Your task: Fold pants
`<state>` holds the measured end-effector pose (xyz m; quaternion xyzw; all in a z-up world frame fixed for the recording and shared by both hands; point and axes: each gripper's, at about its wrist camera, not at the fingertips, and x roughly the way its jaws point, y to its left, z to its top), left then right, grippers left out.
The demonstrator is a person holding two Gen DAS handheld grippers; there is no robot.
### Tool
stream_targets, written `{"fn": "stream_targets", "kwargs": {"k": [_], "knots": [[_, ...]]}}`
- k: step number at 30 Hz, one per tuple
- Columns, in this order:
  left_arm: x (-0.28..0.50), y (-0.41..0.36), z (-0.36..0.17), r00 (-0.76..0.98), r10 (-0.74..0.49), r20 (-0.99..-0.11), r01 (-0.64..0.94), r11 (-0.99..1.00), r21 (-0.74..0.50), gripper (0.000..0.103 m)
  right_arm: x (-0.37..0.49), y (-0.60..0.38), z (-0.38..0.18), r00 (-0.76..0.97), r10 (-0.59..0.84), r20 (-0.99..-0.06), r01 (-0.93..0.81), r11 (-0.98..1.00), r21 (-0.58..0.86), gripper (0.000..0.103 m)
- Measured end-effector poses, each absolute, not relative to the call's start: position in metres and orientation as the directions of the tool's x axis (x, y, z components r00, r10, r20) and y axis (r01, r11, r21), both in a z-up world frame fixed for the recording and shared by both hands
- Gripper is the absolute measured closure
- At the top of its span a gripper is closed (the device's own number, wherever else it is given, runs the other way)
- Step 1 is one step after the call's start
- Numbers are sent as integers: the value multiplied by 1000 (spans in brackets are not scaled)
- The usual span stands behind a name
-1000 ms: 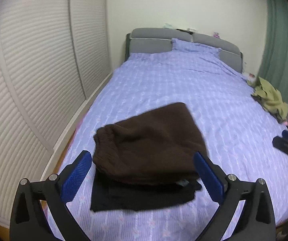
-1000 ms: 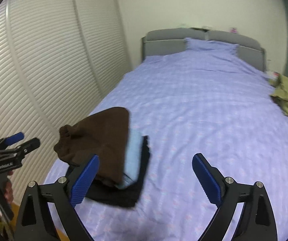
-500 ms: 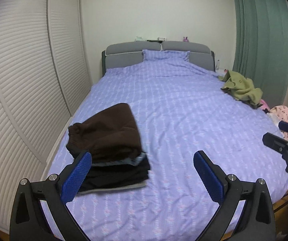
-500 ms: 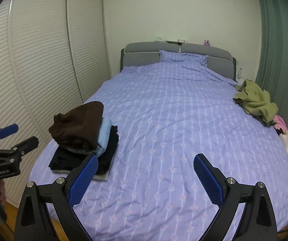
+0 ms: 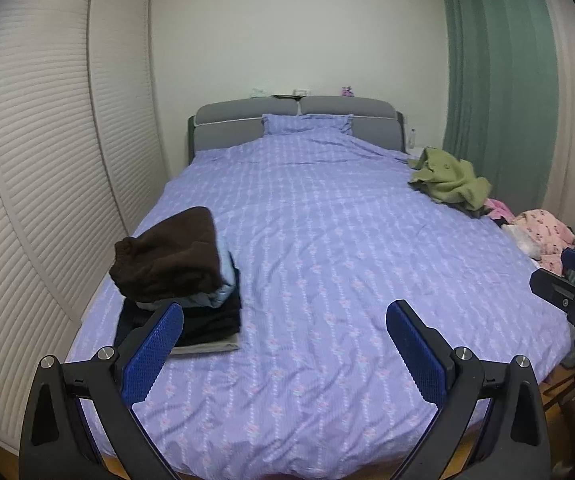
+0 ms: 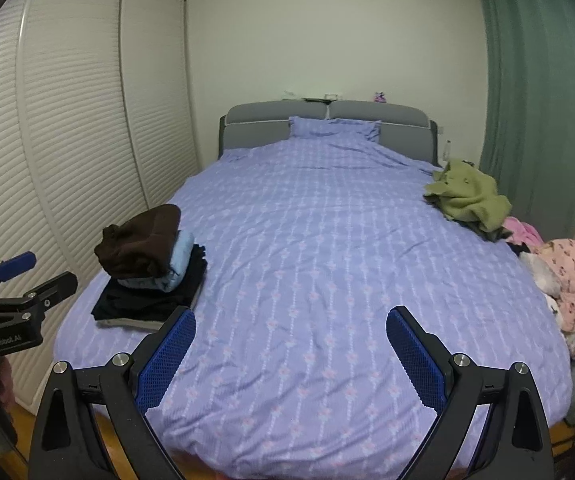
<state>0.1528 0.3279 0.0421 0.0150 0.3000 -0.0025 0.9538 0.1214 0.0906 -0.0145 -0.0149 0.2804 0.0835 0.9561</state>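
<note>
**Between garments: one pair stacked, both grippers empty**

Left gripper (image 5: 283, 344): blue-padded fingers spread wide, nothing between them. Right gripper (image 6: 289, 350): same, spread and empty. Both hang above the foot of the bed with the lilac patterned duvet (image 5: 327, 248), and neither touches fabric.

Position of task item: the folded dark brown fleece pants (image 5: 169, 254) sit on top of a stack at the bed's near left corner, beside the white louvred wardrobe doors (image 5: 47, 168). Under them is a folded pale blue garment (image 6: 177, 260), then folded black clothing (image 6: 149, 300), with a grey layer at the very bottom. The stack looks compact, though the brown piece leans a little to the left.

Step in hand (my judgement): the brown pair is done and placed, and I am in the gap before fetching the next piece.

Next move calls for: going to the unfolded heap on the far right edge of the bed, made up of the crumpled olive-green garment (image 6: 467, 194) and the pink printed clothing (image 6: 567, 272) nearer the foot. I cannot tell which of these are pants. Whatever I pick needs a pinch at the waistband, then carrying to the bare middle of the duvet and spreading flat.

Containers: none in view. No basket, no drawer open, and the wardrobe doors are closed. The stack on the bed is the only collecting place.
</note>
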Motion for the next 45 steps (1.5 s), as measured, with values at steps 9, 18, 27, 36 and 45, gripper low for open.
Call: {"fn": "stream_targets", "kwargs": {"k": [9,18,27,36,45], "knots": [[116,290,57,829,-25,-559,35,999,7,0,77,45,-12,835,154,-528,-133,988,79,6],[90,267,69,845,-16,-534,51,997,50,0,55,28,-7,847,154,-509,-123,988,96,6],[82,264,71,849,-17,-528,44,998,40,0,42,24,-6,856,147,-495,-125,989,79,6],[76,259,75,853,-29,-521,55,998,35,0,38,20,-5,861,142,-489,-118,990,79,6],[73,252,77,856,-34,-516,70,996,51,0,35,15,-4,863,143,-485,-119,990,80,6]]}}
